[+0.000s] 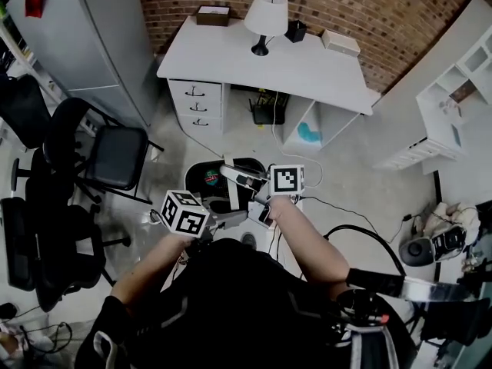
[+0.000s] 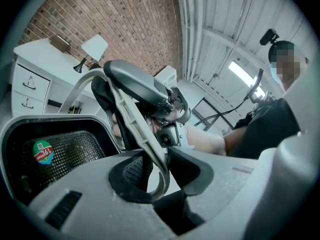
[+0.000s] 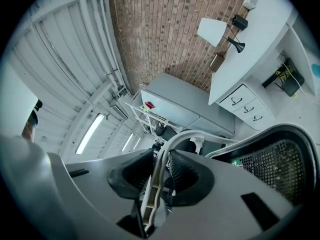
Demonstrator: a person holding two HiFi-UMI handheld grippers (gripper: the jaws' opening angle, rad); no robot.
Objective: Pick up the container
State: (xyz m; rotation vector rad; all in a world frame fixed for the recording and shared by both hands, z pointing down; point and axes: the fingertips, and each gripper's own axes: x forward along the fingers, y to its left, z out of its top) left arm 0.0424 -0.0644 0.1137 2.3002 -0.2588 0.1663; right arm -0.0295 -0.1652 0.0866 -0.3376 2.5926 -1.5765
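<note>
- Both tongs hold one thin white handle (image 2: 127, 114). The left tongs (image 2: 160, 165) are clenched on it low on its curve, and the right tongs (image 3: 161, 171) are clamped on it edge-on.
- The black mesh container (image 1: 198, 167) hangs from that handle just beyond the person, over the floor on the near side of the white table (image 1: 307, 68). Whether it is clear of the floor cannot be told.
- The likeliest failure is the narrow, smooth strip sliding through the pads so that the container drops. The left side looks weaker, since the curve there gives the pads little flat to bite on.
- The handle looks able to pivot, so an uneven pull from the two hands may swing or tip the container.
- Office chairs (image 1: 115, 156) at left and cables (image 1: 360, 227) on the floor at right could snag a swinging load.
</note>
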